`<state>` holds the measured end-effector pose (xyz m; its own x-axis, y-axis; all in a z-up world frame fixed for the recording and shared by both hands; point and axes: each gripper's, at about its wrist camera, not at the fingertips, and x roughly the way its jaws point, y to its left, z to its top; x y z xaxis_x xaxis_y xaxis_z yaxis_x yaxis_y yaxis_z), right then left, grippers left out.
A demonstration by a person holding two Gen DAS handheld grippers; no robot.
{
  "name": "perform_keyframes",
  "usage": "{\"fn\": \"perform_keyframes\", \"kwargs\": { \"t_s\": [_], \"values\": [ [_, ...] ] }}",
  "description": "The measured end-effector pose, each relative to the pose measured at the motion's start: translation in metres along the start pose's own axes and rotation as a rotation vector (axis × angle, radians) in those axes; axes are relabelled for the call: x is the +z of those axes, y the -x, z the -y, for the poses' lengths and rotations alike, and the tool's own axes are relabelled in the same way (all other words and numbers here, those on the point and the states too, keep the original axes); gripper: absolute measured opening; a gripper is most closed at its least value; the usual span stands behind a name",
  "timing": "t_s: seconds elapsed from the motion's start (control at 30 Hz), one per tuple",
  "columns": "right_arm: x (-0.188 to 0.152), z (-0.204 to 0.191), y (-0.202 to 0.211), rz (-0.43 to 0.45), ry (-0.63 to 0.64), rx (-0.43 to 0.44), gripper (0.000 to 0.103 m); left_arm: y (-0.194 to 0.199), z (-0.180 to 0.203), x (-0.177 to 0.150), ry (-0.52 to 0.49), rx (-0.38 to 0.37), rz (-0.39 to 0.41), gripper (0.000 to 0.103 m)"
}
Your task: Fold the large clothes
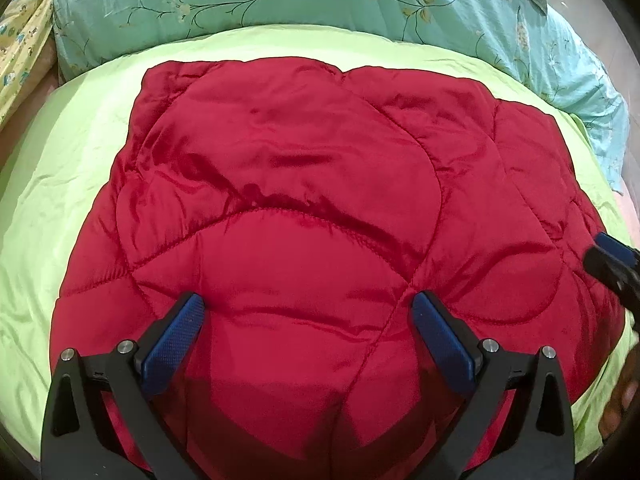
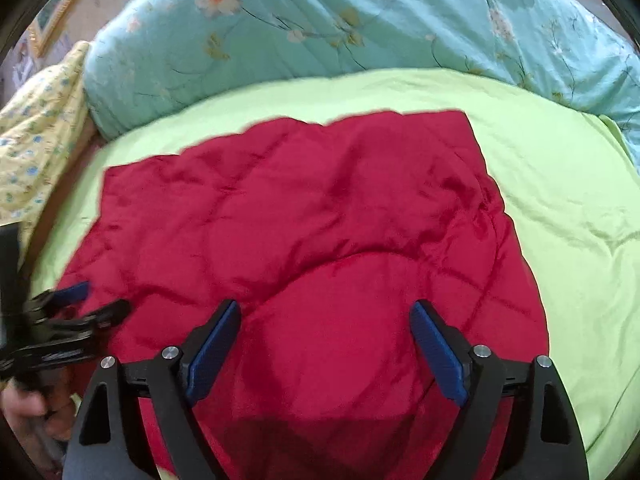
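Blue-padded fingers of the left gripper (image 1: 308, 304) sit closest in its own view, spread wide, nothing between them, hanging over the near part of the red quilted garment (image 1: 320, 200). Right gripper (image 2: 324, 312): same state, jaws fully apart, holding nothing, poised above the garment's near edge.

Garment lies spread, roughly rectangular, on the lime-green sheet (image 1: 60, 180). Teal floral duvet (image 1: 240, 0) is bunched along the far side; yellow floral cloth (image 1: 24, 40) sits at the far left.

Risks, as judged from here:
- Fabric is shiny and puffy. A shallow pinch would likely catch only the top layer, or slip off on lifting.
- Padding looks springy, so a fold may bulge back open if not pressed down.
- If the two grippers bite at uneven depth, the fold line would skew.
- A low pinch at the hem could grab the sheet along with the garment.

Hard to make out:
- Near hem is hidden under both gripper bodies in both views.
- No sleeves, collar or zip are visible, so I cannot tell which face is up or whether it is already folded once.
- Right wrist view is motion-blurred; the left gripper at its left edge is smeared, with possibly a hand below it.
- Fisheye bends every edge, so true outline is uncertain.
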<state>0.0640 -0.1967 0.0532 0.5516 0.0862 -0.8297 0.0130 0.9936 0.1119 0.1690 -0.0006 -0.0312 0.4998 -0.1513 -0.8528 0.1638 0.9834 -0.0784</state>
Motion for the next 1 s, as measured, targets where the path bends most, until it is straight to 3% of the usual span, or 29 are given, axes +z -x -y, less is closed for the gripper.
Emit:
{"fn": "perform_keyframes", "kwargs": {
  "t_s": [0.07, 0.2, 0.6, 0.73, 1.0],
  "values": [
    [-0.006, -0.008, 0.006, -0.004, 0.035, -0.003, 0.087, 0.000, 0.000, -0.001, 0.000, 0.001, 0.003, 0.103],
    [-0.015, -0.003, -0.021, -0.069, 0.046, -0.031, 0.089, 0.002, 0.001, -0.003, -0.002, 0.004, 0.007, 0.103],
    [-0.014, 0.000, -0.028, -0.058, 0.036, -0.037, 0.093, 0.053, -0.011, -0.037, 0.030, -0.044, 0.075, 0.103],
    [-0.015, -0.003, -0.027, -0.056, 0.033, -0.043, 0.093, 0.047, -0.016, -0.047, 0.037, -0.056, 0.046, 0.103],
    [-0.019, -0.018, 0.022, 0.002, 0.040, -0.021, 0.089, 0.034, -0.009, -0.049, 0.021, -0.032, 0.038, 0.103]
  ]
}}
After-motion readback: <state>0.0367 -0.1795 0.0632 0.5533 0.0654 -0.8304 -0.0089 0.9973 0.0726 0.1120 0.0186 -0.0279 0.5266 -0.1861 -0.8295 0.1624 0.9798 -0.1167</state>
